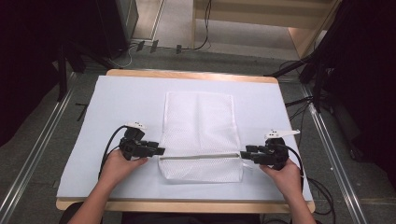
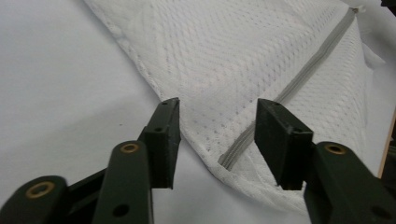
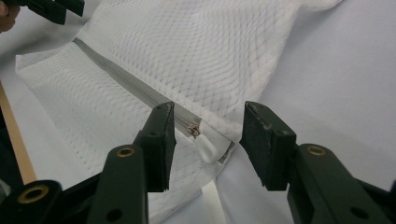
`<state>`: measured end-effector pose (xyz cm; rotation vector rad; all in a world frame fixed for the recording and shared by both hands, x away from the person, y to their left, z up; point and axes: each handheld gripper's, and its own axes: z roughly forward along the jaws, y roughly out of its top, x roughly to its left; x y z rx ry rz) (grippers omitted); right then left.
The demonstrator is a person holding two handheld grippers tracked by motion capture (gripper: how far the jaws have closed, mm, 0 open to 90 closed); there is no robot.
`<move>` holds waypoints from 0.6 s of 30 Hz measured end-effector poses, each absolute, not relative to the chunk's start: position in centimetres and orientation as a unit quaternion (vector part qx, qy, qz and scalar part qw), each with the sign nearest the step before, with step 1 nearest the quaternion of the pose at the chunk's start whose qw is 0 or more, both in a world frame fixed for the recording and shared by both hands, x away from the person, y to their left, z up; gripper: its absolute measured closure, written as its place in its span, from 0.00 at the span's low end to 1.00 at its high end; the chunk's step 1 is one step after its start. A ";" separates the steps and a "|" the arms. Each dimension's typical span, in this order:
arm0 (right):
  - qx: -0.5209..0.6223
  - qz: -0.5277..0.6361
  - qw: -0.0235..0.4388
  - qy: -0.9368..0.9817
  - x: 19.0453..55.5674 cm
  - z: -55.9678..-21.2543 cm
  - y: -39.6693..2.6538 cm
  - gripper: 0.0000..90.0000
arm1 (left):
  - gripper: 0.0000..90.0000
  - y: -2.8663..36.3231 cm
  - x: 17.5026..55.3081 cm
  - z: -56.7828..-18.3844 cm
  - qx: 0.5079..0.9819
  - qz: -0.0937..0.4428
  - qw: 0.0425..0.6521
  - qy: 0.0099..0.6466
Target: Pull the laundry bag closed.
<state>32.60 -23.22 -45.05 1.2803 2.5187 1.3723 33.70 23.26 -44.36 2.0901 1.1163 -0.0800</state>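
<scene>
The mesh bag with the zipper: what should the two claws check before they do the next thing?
1. Mesh bag lies flat on the table: ok.
2. Zipper closed along its length: looks ok; the slider sits at the right end.
3. Left claw open, at the zipper's left end: ok, the pads stand apart and press nothing.
4. Right claw open around the slider end: ok, not gripping.
5. Anything inside the bag: cannot tell.
6. Bag clear of the table's near edge: ok.

Bare sheet [image 1: 121, 100] around mesh bag [image 1: 200, 126], seemingly unobstructed.
</scene>
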 end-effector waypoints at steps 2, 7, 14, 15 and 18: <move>0.406 0.440 0.012 0.801 32.6 -45.1 -23.4 0.57 | 0.52 23.5 33.7 -44.2 0.815 -0.024 0.377 0.439; 0.408 0.447 0.040 0.795 32.5 -45.1 -24.3 0.53 | 0.47 24.5 33.6 -43.6 0.808 -0.005 0.387 0.444; 0.418 0.446 0.064 0.789 32.7 -45.0 -25.7 0.47 | 0.45 25.7 33.6 -43.3 0.804 0.015 0.383 0.454; 0.427 0.444 0.074 0.784 32.7 -45.1 -26.3 0.44 | 0.44 26.0 33.6 -43.1 0.804 0.021 0.383 0.455; 0.435 0.446 0.085 0.778 32.7 -45.0 -26.9 0.41 | 0.43 26.3 33.6 -43.0 0.804 0.029 0.383 0.454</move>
